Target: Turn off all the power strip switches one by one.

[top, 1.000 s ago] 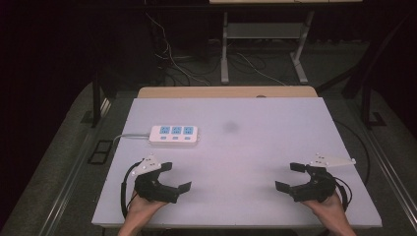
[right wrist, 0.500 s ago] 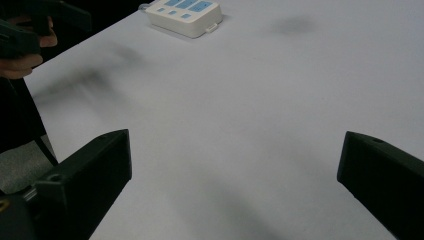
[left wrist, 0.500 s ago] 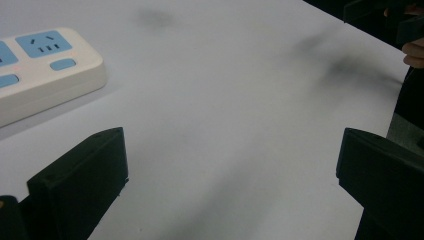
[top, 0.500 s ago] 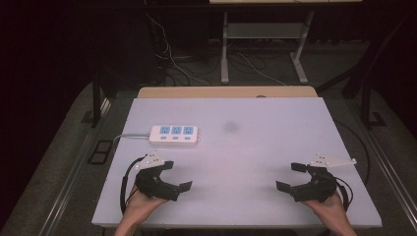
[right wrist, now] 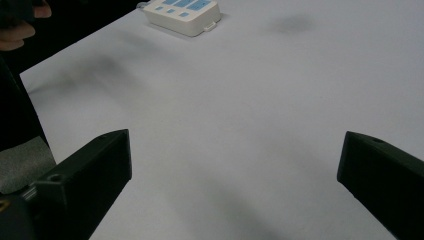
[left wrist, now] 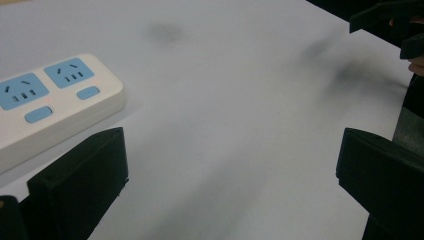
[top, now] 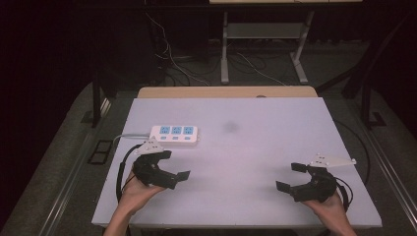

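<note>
White plastic with three pale blue socket faces, the power strip (top: 174,134) lies flat on the worktop (top: 255,147) in its left half, nearer the far edge than the near one. Its long axis runs parallel to that far edge, and its cable leaves the left end toward the worktop's left edge.

The left gripper (top: 172,165) sits close to the near-left corner, just on the near side of the strip and slightly left of its middle. Its jaws stand wide apart and hold nothing. In the left gripper view the strip (left wrist: 47,100) lies just beyond the left jaw, close but not touching.

The right gripper (top: 291,177) rests near the near-right corner, well apart from the strip, its jaws likewise spread and empty. In the right gripper view the strip (right wrist: 182,14) shows far off, across a broad stretch of bare surface.

The left hand is therefore much the nearer. Reaching the strip would likely call for a short move away from the near edge, with the jaws turned to close across the strip's narrow width rather than along its length.
</note>
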Tool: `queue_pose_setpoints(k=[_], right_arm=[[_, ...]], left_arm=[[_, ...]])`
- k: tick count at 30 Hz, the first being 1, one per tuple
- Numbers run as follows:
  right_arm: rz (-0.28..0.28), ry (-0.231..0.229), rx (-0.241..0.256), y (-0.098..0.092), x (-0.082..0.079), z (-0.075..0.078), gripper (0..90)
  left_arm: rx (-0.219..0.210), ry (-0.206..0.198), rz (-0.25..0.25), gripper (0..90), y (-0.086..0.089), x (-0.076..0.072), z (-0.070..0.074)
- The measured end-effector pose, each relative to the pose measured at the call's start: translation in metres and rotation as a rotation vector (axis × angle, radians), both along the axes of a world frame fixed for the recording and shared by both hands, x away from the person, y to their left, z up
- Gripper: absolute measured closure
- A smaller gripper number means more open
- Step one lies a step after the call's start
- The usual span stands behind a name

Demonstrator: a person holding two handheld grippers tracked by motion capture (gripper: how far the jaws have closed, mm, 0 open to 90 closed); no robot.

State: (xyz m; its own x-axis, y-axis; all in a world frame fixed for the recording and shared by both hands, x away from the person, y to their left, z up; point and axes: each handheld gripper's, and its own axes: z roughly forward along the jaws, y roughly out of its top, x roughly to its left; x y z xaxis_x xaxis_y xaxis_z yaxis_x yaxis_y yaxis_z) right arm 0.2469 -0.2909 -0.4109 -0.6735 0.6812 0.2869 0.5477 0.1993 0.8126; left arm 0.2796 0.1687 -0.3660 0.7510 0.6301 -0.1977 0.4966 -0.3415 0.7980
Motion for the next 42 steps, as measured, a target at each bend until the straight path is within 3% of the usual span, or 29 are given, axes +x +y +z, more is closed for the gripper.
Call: queue_pose_setpoints(k=[14, 42], right_arm=[[-0.003, -0.001, 0.000, -0.001, 0.000, 0.000, 0.7], [-0.003, 0.002, -0.012, 0.000, 0.000, -0.001, 0.6]], left_arm=[[0.039, 0.022, -0.008, 0.0, 0.002, 0.020, 0.007], [0.110, 0.018, -0.024, 0.0, -0.001, 0.053, 0.023]])
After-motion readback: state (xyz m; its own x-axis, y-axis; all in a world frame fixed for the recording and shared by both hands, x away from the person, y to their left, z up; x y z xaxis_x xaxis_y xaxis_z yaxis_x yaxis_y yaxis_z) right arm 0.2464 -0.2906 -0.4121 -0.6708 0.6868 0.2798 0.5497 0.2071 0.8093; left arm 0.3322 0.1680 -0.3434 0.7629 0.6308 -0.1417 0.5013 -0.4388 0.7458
